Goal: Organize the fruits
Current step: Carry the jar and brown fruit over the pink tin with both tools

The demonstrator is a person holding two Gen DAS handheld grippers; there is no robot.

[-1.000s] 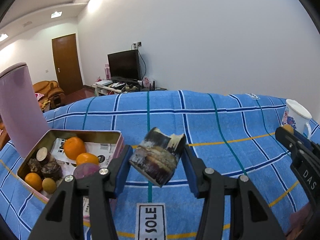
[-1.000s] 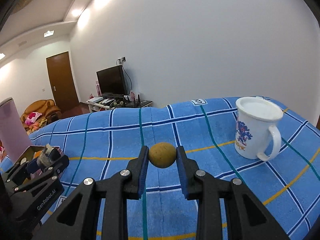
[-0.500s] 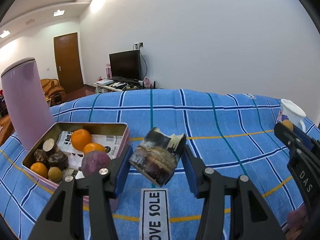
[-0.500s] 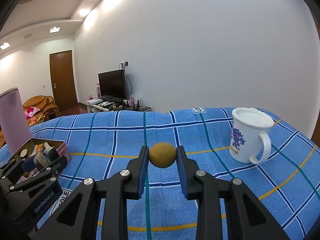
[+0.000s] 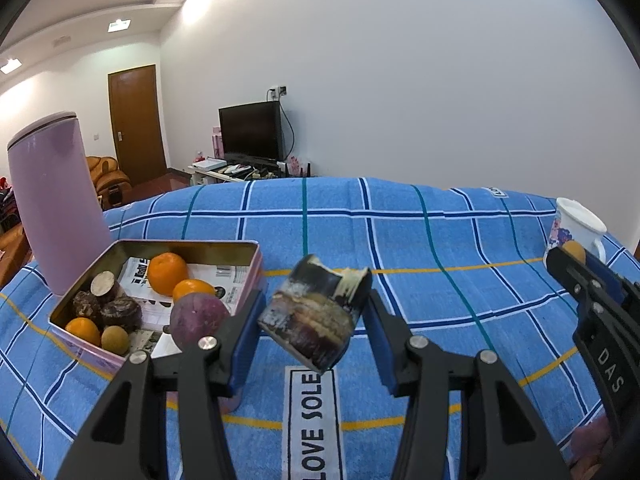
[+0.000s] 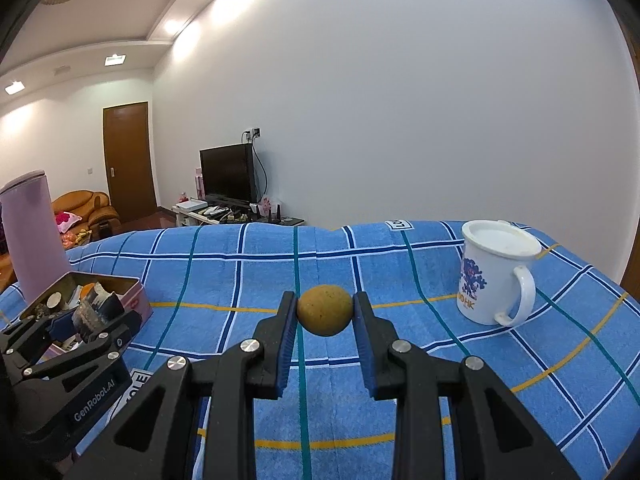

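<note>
My left gripper [image 5: 314,320] is shut on a dark, mottled cut chunk of fruit [image 5: 316,316], held above the blue plaid cloth just right of an open pink tin [image 5: 224,246]. The tin holds oranges [image 5: 167,267], dark chunks, a purple fruit [image 5: 198,318] and a small yellow-brown fruit. My right gripper [image 6: 325,312] is shut on a small round yellow-brown fruit [image 6: 325,310], held above the cloth. The left gripper shows at the left of the right wrist view [image 6: 86,316].
A tall pink cylinder [image 5: 56,204] stands behind the tin at the left. A white mug with a blue print [image 6: 494,272] stands at the right on the cloth. A "LOVE SOLE" label [image 5: 314,420] lies below the left gripper.
Both grippers have risen and drawn back a little with their fruit still held. The tin and pink cylinder show more fully in the left wrist view.
</note>
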